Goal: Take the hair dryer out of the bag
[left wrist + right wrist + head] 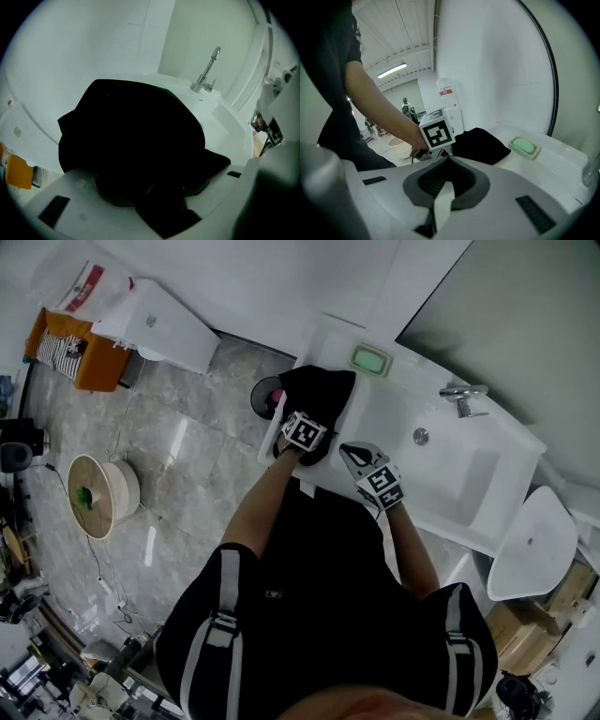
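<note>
A black bag (322, 390) lies slumped on the left end of the white sink counter (394, 413). In the left gripper view the bag (131, 131) fills the middle. My left gripper (309, 425) points steeply down at the bag's near edge, and its jaws (151, 199) stand wide with black fabric between them. Their tips are lost in the dark, and no hair dryer shows in any view. My right gripper (360, 457) hovers just right of the bag at the counter's front edge, shut (448, 164) and holding nothing. From there the bag (480, 145) shows behind the left gripper's marker cube (437, 132).
A green soap bar in its dish (370, 359) (523, 146) sits behind the bag by the wall. The basin (464, 484) and chrome tap (462, 396) (205, 77) lie to the right. On the floor at left stand a round wooden stool (103, 495) and an orange box (75, 351).
</note>
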`<action>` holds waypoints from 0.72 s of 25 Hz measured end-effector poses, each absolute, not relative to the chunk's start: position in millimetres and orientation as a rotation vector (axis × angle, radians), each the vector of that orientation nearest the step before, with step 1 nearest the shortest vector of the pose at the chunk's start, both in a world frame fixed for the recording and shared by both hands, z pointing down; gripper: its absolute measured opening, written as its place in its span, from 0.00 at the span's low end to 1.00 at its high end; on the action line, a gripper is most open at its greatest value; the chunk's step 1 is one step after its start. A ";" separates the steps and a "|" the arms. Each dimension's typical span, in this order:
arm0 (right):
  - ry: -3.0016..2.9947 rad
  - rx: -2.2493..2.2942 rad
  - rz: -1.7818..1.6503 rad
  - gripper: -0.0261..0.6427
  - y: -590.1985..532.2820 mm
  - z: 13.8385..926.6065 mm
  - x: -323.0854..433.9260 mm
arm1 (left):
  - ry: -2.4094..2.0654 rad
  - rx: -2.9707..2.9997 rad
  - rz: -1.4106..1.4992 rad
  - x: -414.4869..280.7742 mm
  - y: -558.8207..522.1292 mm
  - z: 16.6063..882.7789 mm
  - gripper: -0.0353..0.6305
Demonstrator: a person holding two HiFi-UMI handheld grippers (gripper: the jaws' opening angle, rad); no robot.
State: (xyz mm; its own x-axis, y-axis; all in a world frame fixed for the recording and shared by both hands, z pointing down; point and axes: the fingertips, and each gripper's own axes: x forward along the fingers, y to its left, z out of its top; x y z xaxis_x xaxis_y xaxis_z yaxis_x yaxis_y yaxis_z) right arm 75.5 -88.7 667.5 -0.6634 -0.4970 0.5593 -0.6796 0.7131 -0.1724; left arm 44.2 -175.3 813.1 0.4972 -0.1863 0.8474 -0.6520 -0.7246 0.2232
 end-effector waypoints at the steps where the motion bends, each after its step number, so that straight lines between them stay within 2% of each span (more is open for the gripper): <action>1: -2.437 0.901 0.509 0.13 -89.0 667.3 75.8 | -0.678 2.209 1.136 42.9 -176.7 811.1 0.38; 14: -2.438 0.889 0.502 0.13 -90.1 667.1 73.5 | -0.315 2.011 0.338 52.9 -148.0 751.4 0.37; 18: -2.433 0.887 0.496 0.13 -89.4 666.2 73.7 | -0.190 1.980 0.202 49.3 -126.3 732.6 0.37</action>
